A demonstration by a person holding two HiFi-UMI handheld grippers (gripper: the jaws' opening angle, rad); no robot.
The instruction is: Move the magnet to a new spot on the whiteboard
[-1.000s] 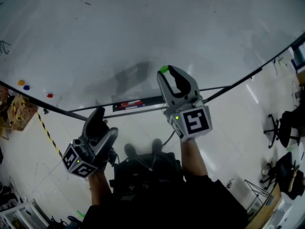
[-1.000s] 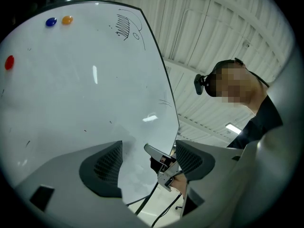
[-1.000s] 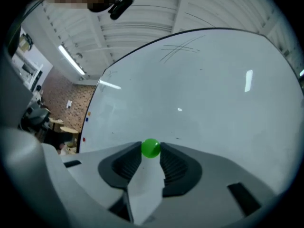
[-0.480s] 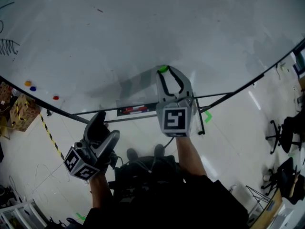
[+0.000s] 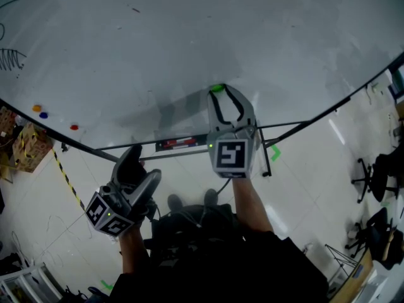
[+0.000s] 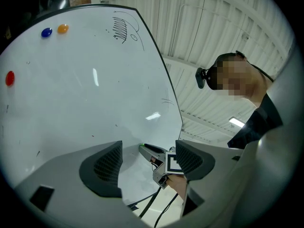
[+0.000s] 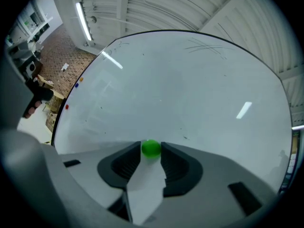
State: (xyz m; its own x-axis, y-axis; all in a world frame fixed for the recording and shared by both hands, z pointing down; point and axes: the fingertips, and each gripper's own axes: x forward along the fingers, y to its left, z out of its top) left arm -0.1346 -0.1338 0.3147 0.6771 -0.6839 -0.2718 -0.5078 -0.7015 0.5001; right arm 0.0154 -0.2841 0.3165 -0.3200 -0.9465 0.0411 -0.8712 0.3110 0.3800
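A small green magnet [image 7: 151,148] sits against the whiteboard [image 5: 189,36] low in its middle, also visible in the head view as the green magnet [image 5: 217,89]. My right gripper [image 5: 220,93] points at the board with the magnet between its jaw tips [image 7: 151,151]. Both pads still touch it while the jaws are opening. My left gripper [image 5: 131,156] hangs lower left, away from the board, open and empty; its own view shows my left gripper [image 6: 147,156] with nothing between the pads.
Orange [image 5: 36,108], blue [image 5: 43,114] and red [image 5: 74,127] magnets sit at the board's lower left. Pen scribbles [image 5: 11,60] mark the left edge. Below the board are its tray [image 5: 180,145], a cardboard box [image 5: 25,147] and office chairs [image 5: 375,169].
The right gripper has swung so its marker cube now faces the head camera squarely, with the green magnet staying at its tips on the board. The left gripper has barely moved.
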